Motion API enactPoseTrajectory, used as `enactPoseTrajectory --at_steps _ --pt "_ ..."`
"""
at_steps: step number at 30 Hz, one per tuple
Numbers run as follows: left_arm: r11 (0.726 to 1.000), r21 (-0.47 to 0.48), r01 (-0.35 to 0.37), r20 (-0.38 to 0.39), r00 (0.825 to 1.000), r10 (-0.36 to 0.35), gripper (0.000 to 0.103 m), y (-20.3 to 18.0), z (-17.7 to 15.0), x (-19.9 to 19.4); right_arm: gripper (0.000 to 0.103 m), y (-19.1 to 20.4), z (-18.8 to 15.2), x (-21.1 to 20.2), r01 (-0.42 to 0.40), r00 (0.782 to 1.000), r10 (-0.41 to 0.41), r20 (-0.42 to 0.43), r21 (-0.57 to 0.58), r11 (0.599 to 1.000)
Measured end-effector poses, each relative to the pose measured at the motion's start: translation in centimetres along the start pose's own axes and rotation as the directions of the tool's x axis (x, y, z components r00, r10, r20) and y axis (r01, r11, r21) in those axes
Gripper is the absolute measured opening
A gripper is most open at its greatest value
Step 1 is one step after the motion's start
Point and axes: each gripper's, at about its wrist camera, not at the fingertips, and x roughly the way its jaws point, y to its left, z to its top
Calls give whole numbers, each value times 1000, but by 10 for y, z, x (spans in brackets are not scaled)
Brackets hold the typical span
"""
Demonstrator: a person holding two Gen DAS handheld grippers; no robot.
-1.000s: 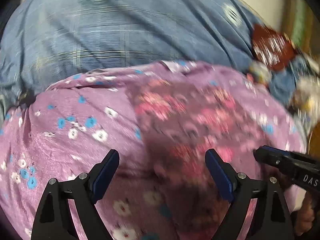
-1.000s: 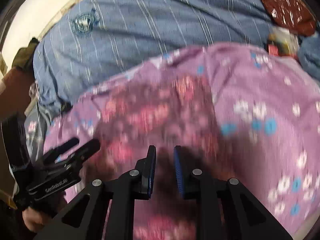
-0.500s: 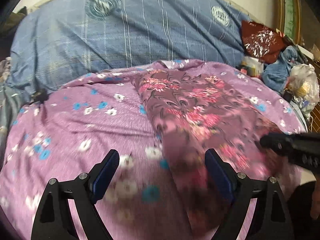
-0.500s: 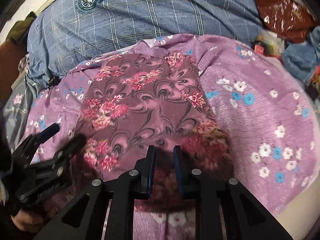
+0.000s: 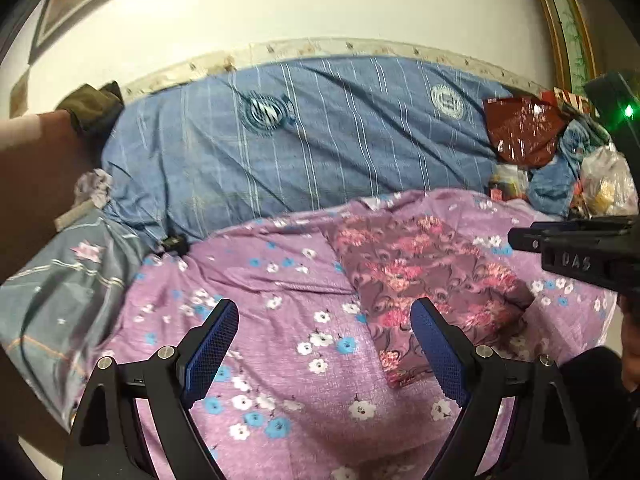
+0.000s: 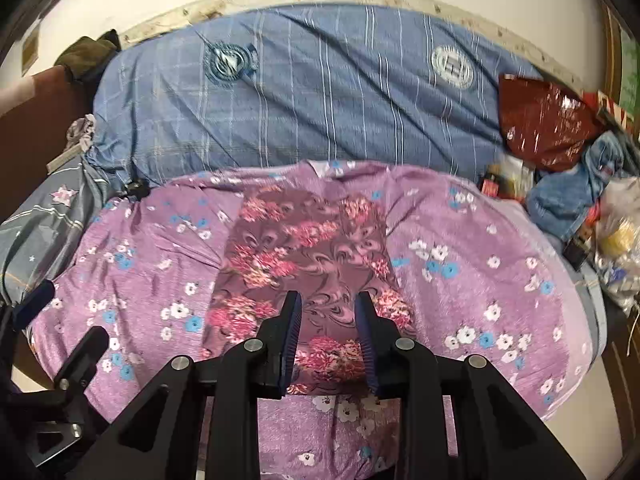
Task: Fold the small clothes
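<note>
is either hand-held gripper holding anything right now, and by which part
Nothing is held. The left hand-held gripper and right hand-held gripper are both open above the folded floral garment.

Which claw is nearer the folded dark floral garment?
Right. The right claw hangs open directly over the garment's near end; the left claw is open off to its left, above the purple sheet.
</note>
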Motion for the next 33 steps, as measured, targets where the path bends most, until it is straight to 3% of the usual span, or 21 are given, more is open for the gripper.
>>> enactPoseTrajectory --at_steps 5,10,18,33 --pt "1000 -19 -9 28 1000 9 91 -6 6 -41 33 5 -1 -25 -6 999 7 54 -19 1000" --pt "998 -25 -54 31 998 54 92 -13 7 -51 33 4 -3 -38 -2 996 3 84 -12 1000" --pt "992 -50 -119 11 993 120 98 -17 13 -43 34 -5 -6 -41 1 995 -2 96 12 1000" --pt "994 37 -99 -54 993 101 98 -26 15 -11 34 -20 -11 -25 8 996 -11 83 42 999"
